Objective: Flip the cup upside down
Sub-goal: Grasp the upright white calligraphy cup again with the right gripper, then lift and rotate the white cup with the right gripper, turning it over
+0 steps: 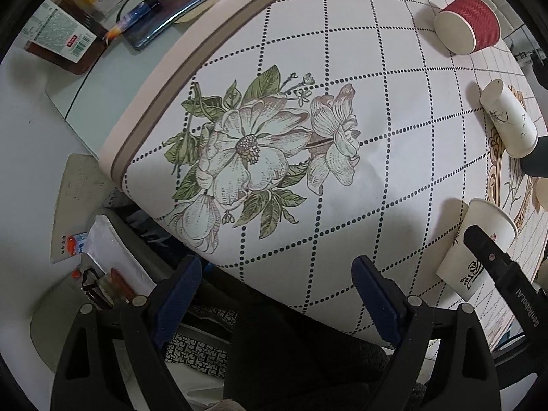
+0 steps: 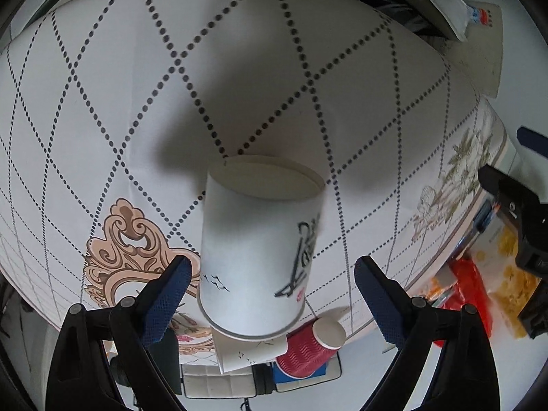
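— Well, starting from the left wrist view: left hand-held gripper [image 1: 277, 294] spread wide, holding nothing, hanging over the near edge of the table [image 1: 342, 185]. Off to its right, well apart, a white printed cup [image 1: 477, 245] with the right hand-held gripper [image 1: 486, 250] reaching in at it. Farther back, a second white cup [image 1: 510, 120] and a red cup [image 1: 467, 24], both lying on their sides.

— And from the right wrist view?

— Same white printed cup straight ahead between the blue fingers [image 2: 167, 294], flat base turned away toward the table, rim toward the camera. Long axis running roughly along the fingers. Jaws wide; left finger looks to touch or overlap the cup wall, right finger clear of it, so no firm grip. Hard to tell whether resting on the cloth or just above it.

— Nearer hand, then?

— Right one, plainly; probably only closing or letting go left.
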{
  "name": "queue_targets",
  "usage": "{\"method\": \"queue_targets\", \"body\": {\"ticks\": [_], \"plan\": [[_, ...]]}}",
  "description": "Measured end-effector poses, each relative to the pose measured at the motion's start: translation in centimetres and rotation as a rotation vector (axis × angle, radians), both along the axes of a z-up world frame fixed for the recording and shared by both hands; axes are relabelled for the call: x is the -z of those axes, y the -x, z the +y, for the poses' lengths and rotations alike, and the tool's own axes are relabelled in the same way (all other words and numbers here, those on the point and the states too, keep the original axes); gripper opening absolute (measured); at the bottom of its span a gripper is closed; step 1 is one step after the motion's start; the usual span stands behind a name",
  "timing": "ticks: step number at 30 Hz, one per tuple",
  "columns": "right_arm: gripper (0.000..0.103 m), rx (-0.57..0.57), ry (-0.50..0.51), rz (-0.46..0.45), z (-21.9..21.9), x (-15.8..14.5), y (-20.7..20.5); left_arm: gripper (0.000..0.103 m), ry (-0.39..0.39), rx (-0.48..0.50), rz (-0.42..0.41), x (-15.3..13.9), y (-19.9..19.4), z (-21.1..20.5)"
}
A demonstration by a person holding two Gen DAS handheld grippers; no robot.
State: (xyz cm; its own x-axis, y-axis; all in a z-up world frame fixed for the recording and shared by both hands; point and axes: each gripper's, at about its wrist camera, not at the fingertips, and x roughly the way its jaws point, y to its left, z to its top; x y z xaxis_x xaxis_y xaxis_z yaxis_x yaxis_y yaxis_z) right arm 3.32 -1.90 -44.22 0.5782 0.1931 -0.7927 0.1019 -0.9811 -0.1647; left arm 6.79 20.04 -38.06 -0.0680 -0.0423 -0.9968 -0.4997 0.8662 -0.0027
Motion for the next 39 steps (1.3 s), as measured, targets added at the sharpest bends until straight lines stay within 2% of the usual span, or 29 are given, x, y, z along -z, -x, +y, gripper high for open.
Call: {"method": "queue_targets", "body": {"ticks": [7, 13, 17, 22, 28, 35, 39], "plan": [[0.096, -0.033, -0.002, -0.001, -0.3, 0.6, 0.0, 0.09, 0.001, 0.018, 0.007, 0.2, -0.4, -0.3], [0.086, -0.066, 0.009, 0.005, -0.7, 0.9, 0.2, 0.09, 0.001, 0.033, 0.008, 0.1, -1.0, -0.4], [0.066, -0.063, 0.021, 0.017, -0.9, 1.0, 0.4, 0.09, -0.001, 0.037, 0.007, 0.1, -1.0, -0.4], [0.065, 0.015, 0.005, 0.044, -0.9, 0.6, 0.8, 0.09, -0.006, 0.052, 0.011, -0.1, -1.3, -0.7], [0.064, 0.214, -0.04, 0.065, 0.1, 0.0, 1.2, 0.09, -0.024, 0.084, 0.011, -0.8, -1.9, -1.3], [0.064, 0.595, -0.091, 0.082, 1.2, -1.4, 0.0, 0.09, -0.05, 0.132, 0.01, -2.0, -3.2, -2.6], [0.064, 0.863, -0.127, 0.105, 1.6, -2.6, -1.7, 0.09, -0.061, 0.168, 0.006, -2.6, -4.2, -3.8]]}}
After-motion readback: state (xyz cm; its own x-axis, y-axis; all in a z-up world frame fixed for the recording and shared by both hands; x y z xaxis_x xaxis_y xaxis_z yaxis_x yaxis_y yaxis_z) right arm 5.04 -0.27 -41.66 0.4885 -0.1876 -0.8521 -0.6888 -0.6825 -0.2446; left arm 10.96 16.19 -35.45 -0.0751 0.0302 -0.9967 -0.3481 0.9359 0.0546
